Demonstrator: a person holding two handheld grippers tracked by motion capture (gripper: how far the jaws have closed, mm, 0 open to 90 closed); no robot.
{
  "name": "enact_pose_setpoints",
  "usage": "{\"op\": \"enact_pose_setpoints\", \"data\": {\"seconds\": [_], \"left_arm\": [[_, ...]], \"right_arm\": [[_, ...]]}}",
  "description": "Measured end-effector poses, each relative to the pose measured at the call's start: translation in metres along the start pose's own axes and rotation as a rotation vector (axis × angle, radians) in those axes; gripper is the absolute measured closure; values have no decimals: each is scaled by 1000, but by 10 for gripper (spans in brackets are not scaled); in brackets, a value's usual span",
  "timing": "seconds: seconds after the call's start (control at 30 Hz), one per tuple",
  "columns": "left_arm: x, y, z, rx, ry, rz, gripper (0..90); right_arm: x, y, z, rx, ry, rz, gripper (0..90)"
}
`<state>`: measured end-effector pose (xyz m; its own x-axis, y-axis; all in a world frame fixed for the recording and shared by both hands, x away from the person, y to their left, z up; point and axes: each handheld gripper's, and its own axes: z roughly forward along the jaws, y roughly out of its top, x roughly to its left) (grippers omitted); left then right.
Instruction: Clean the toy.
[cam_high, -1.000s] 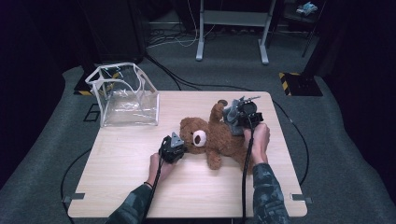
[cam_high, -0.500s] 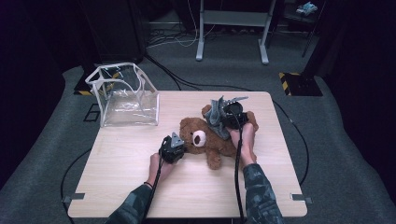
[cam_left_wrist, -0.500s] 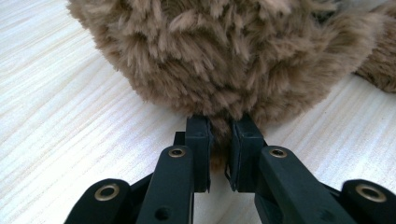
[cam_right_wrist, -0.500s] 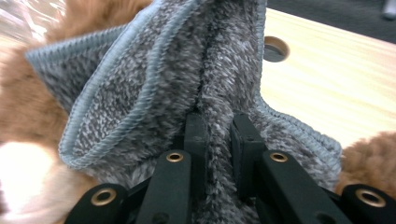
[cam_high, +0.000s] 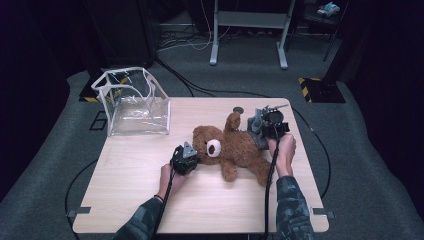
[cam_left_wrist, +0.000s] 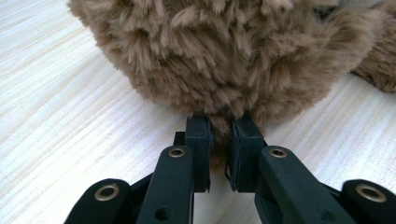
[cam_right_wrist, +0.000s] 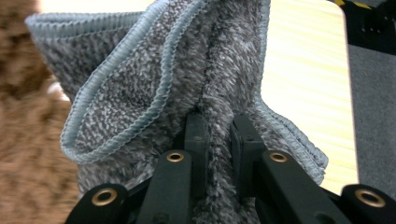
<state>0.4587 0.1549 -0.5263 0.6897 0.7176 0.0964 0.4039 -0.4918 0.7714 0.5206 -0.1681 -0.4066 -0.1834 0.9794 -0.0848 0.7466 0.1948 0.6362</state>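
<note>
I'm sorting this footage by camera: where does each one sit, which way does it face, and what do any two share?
High view: above the table's near side, looking forward and down; forearms, both tongs.
Left gripper view: on the left tongs, facing the teddy bear; black jaws.
Right gripper view: on the right tongs, facing a grey cloth; black jaws.
All share the bear.

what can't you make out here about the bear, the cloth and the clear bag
- Teddy bear: its face is cut off in the left gripper view, where fur crowds the frame.
- Grey cloth: full size hidden, bunched in the right gripper and cut by the bottom edge.
- Clear bag: contents too small, high view.
</note>
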Motion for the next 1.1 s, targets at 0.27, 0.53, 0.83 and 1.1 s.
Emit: {"op": "enact_pose_setpoints", "data": {"seconds": [0.27, 0.53, 0.83, 1.1], "left_arm": [[-1, 0, 0, -2, 0, -5, 802], [-1, 0, 0, -2, 0, -5, 802], [0, 0, 0, 1, 0, 1, 802], [0, 0, 0, 3, 0, 2, 802]], "right_arm": [[17, 6, -20, -124, 79, -16, 796], [34, 7, -5, -90, 107, -70, 796], [-13, -8, 5, -19, -30, 47, 798], [-33, -13, -18, -96, -36, 110, 797]]}}
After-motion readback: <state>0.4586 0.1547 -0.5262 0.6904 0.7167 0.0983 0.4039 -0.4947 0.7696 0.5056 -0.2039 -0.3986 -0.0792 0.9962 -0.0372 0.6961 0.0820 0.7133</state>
